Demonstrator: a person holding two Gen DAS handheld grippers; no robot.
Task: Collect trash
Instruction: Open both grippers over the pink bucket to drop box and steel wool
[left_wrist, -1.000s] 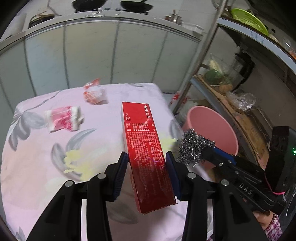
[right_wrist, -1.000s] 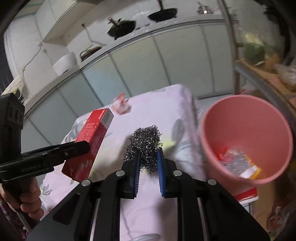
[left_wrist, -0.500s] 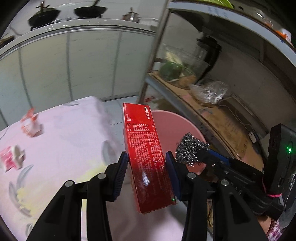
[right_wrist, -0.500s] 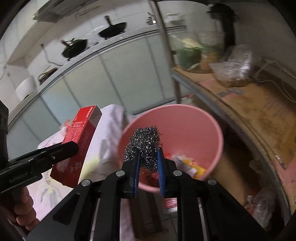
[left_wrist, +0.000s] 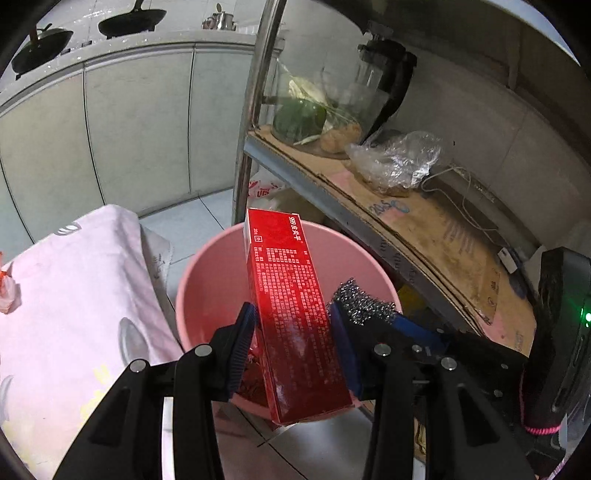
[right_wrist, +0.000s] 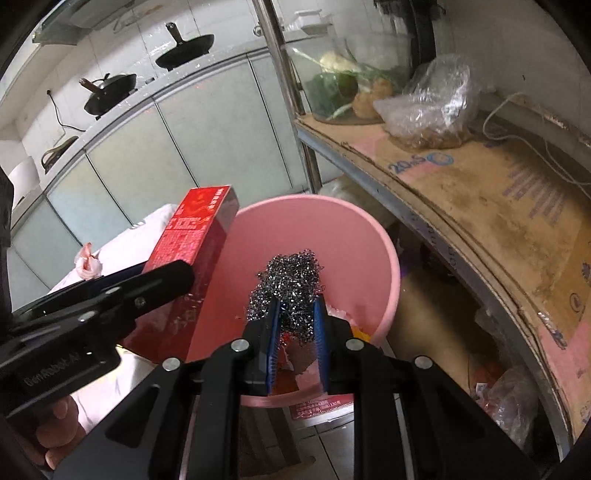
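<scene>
My left gripper (left_wrist: 293, 328) is shut on a long red carton (left_wrist: 291, 314) and holds it over the pink bin (left_wrist: 207, 273). My right gripper (right_wrist: 295, 314) is shut on a steel wool scourer (right_wrist: 288, 284) and holds it above the same pink bin (right_wrist: 369, 236), which has some wrappers at the bottom. In the right wrist view the red carton (right_wrist: 195, 240) and the left gripper's black finger (right_wrist: 147, 284) sit to the left, at the bin's rim. The scourer (left_wrist: 362, 302) shows right of the carton in the left wrist view.
A table with a pink flowered cloth (left_wrist: 66, 288) stands left of the bin, with a small red-white wrapper (right_wrist: 86, 262) on it. A metal shelf lined with cardboard (right_wrist: 480, 192) and holding plastic bags (right_wrist: 432, 103) stands to the right. Grey cabinets (left_wrist: 140, 129) are behind.
Both grippers have swung right from over the table to above the pink bin, still holding the carton and the scourer. The bin is now directly beneath both.
</scene>
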